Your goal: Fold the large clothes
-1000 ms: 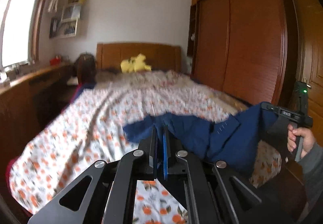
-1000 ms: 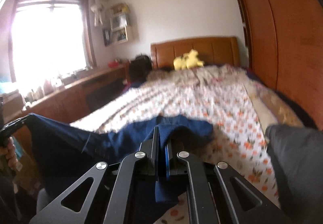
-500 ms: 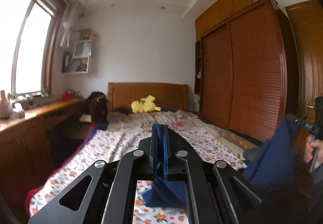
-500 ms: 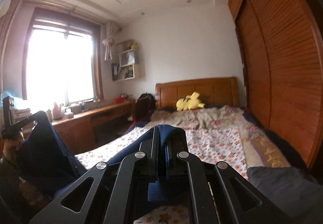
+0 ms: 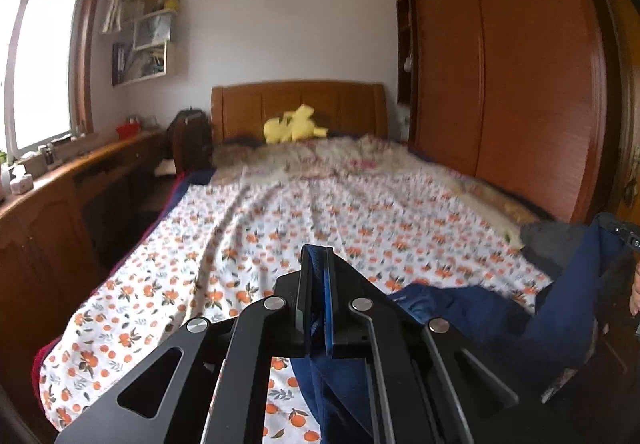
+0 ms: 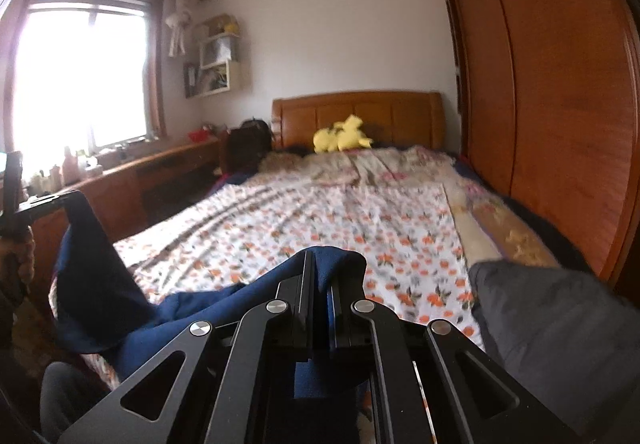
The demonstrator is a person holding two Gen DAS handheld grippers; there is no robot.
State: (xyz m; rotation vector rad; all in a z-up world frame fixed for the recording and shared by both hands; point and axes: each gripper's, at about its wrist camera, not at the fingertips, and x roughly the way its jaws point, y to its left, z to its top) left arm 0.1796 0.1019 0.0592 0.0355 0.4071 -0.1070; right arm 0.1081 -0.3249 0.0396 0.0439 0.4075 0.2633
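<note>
A large navy blue garment (image 5: 472, 308) hangs stretched between both grippers over the near end of the bed (image 5: 304, 220). My left gripper (image 5: 318, 260) is shut on one edge of it, cloth pinched between its jaws and trailing below. My right gripper (image 6: 320, 264) is shut on another edge of the navy garment (image 6: 192, 308), which bunches over its fingertips. In the left wrist view the right gripper (image 5: 624, 236) shows at the far right edge with cloth hanging from it. In the right wrist view the left gripper (image 6: 60, 200) is at the far left, holding a hanging fold.
The bed (image 6: 360, 212) has an orange-flowered sheet. A yellow plush toy (image 5: 294, 124) lies by the wooden headboard. A dark grey garment (image 6: 560, 340) lies at the bed's right near corner. A wooden wardrobe (image 5: 512, 76) runs along the right, a wooden desk (image 5: 72, 188) under the window on the left.
Both grippers swung up and then tipped back down toward the bed with the navy garment. The cloth now hangs lower, sagging onto the near end of the sheet.
</note>
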